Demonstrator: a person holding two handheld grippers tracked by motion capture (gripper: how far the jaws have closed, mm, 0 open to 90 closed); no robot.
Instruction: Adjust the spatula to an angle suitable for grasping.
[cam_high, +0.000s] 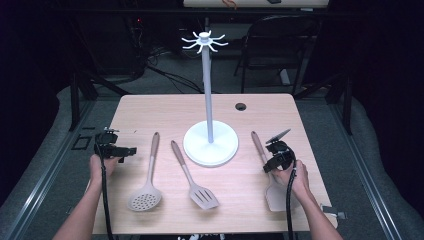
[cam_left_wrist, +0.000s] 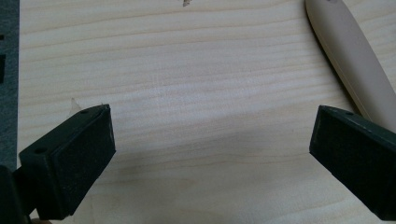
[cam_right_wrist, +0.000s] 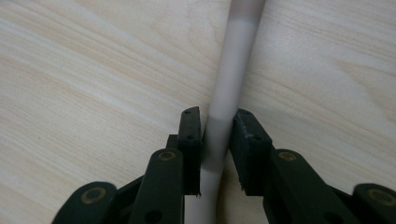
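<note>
The counter (cam_high: 150, 107) carries a tall white hook stand (cam_high: 209, 141) at its middle, and places are given from that stand. To its right lies a solid turner (cam_high: 270, 176), its handle pointing away from the person and its blade hidden in part under the right hand. To the stand's left lie a slotted turner (cam_high: 194, 177) and, farther left, a skimmer (cam_high: 147, 175).

The right tongs (cam_right_wrist: 215, 151) are clamped on the solid turner's grey neck (cam_right_wrist: 229, 100), with one pad touching each side. The grip sits on a narrow, rounded section between handle and blade, so the utensil is judged likely to swivel or slide between the pads once it is lifted. A swinging blade could strike the stand's base, or the handle's end could miss a hook at the top.

The left tongs (cam_left_wrist: 210, 149) are held apart over bare wood, far left of the stand, with the skimmer's handle (cam_left_wrist: 352, 60) just beside one pad. A careless sweep could knock that handle.
</note>
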